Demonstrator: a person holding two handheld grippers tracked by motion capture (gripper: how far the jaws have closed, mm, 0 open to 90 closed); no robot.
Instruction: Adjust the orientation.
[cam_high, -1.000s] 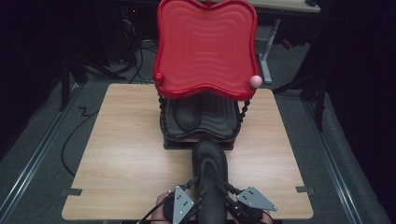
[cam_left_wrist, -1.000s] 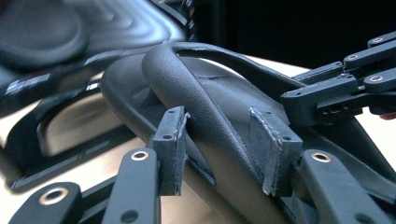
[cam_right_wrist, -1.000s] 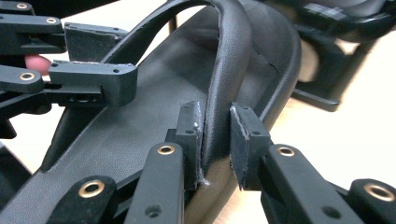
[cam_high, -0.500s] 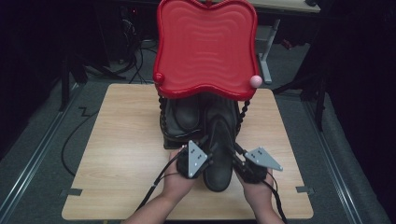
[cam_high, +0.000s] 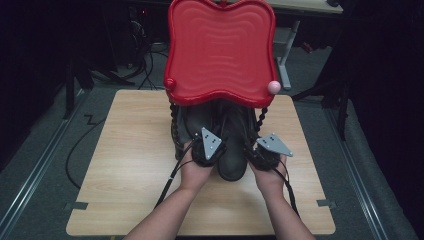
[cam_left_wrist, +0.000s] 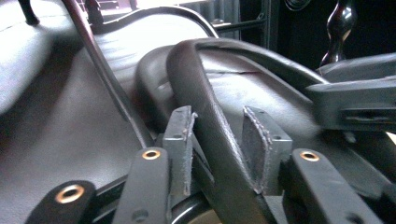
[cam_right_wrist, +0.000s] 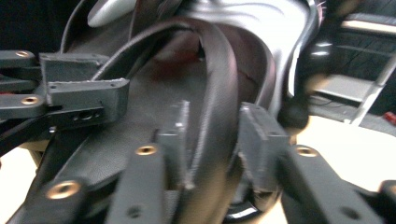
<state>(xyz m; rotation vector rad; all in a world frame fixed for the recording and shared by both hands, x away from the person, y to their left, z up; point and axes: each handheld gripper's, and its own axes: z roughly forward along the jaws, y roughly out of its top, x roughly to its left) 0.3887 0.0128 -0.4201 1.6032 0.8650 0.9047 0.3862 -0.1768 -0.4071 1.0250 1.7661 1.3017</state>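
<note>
Boot of black leather (cam_high: 231, 150) lay toe-first toward six o'clock on the pale wooden surface (cam_high: 125, 165), under the red wavy-edged tray (cam_high: 220, 50) at twelve. Both pull loops should be lifted evenly. The left claw (cam_left_wrist: 219, 135) straddled one black leather loop (cam_left_wrist: 201, 93), closing but not clamping; the right claw (cam_right_wrist: 212, 130), opening, loosely bracketed the other loop (cam_right_wrist: 219, 79).

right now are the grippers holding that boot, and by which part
Each gripper has a pull loop at the top of the black boot between its jaws: left gripper, right gripper. The pads show gaps beside the straps, so neither looks clamped.
</note>
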